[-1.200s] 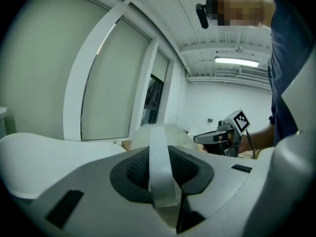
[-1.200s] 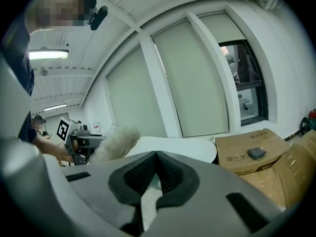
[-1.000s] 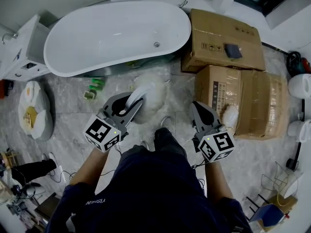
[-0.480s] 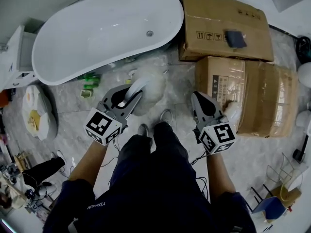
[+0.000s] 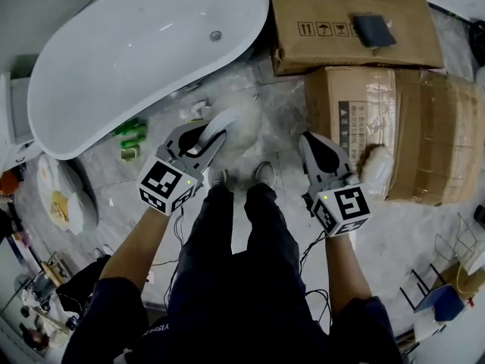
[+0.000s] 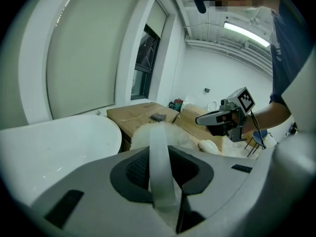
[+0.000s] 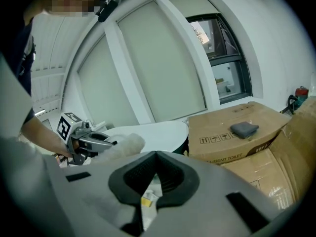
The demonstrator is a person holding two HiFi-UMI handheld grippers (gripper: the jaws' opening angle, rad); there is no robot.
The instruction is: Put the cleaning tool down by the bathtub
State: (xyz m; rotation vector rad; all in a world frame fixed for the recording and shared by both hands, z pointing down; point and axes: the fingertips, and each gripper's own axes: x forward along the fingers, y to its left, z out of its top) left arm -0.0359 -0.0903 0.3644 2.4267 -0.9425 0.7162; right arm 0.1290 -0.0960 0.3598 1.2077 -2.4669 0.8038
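The white bathtub (image 5: 129, 51) lies at the upper left of the head view. My left gripper (image 5: 210, 132) is shut on the pale flat handle (image 6: 159, 167) of the cleaning tool, whose fluffy white head (image 5: 241, 125) hangs over the marble floor just below the tub's right end. In the left gripper view the handle runs up between the jaws to the fluffy head (image 6: 148, 132). My right gripper (image 5: 309, 138) hovers to the right beside the cardboard box, jaws shut with nothing between them (image 7: 155, 155).
Two cardboard boxes (image 5: 345, 17) (image 5: 402, 131) stand right of the tub, a dark cloth (image 5: 373, 29) on the far one. Another fluffy white object (image 5: 377, 167) rests against the near box. Green bottles (image 5: 130, 133) lie by the tub. The person's shoes (image 5: 263, 174) stand between the grippers.
The view has swung so the tub and boxes slid up and left. Both grippers keep their pose, and the tool stays in the left one, a little closer to the tub's end.
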